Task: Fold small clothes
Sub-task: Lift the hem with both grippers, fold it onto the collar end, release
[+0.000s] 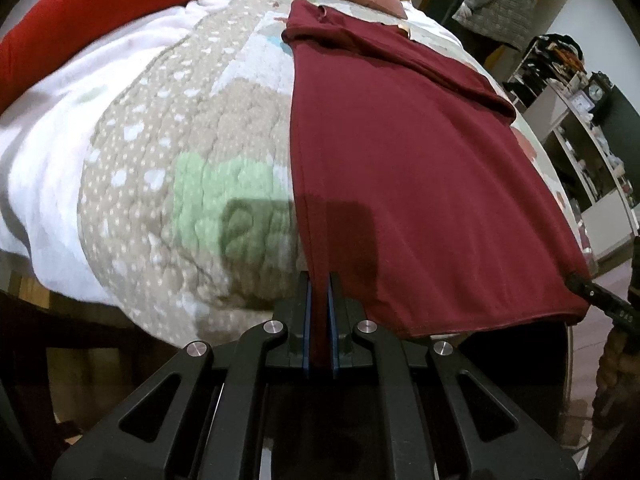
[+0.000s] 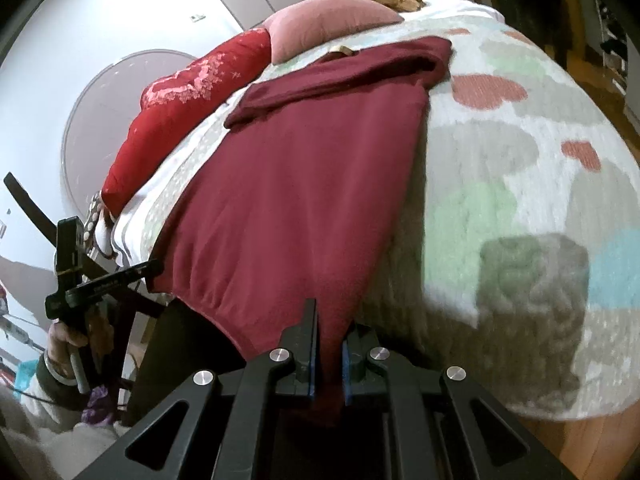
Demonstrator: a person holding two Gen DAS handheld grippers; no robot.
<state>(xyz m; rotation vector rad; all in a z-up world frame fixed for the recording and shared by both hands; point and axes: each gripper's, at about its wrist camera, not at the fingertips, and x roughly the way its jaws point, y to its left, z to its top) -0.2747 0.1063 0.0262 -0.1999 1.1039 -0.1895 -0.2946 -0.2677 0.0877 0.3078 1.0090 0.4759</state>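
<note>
The left gripper (image 1: 319,312) is clamped on the near hem corner of a maroon shirt (image 1: 400,168), the cloth pinched flat between its blue pads (image 1: 307,320), and the garment stretches away ahead of it and to its right across a quilted bedspread (image 1: 168,184). The right gripper (image 2: 329,344) is likewise closed on the opposite near corner of the shirt's hem, with the fabric running forward and to its left toward a red pillow (image 2: 180,100) and a pink cushion (image 2: 324,16). Far off to the right gripper's left, a hand (image 2: 70,344) holds the other tool's grip beside the bed edge.
</note>
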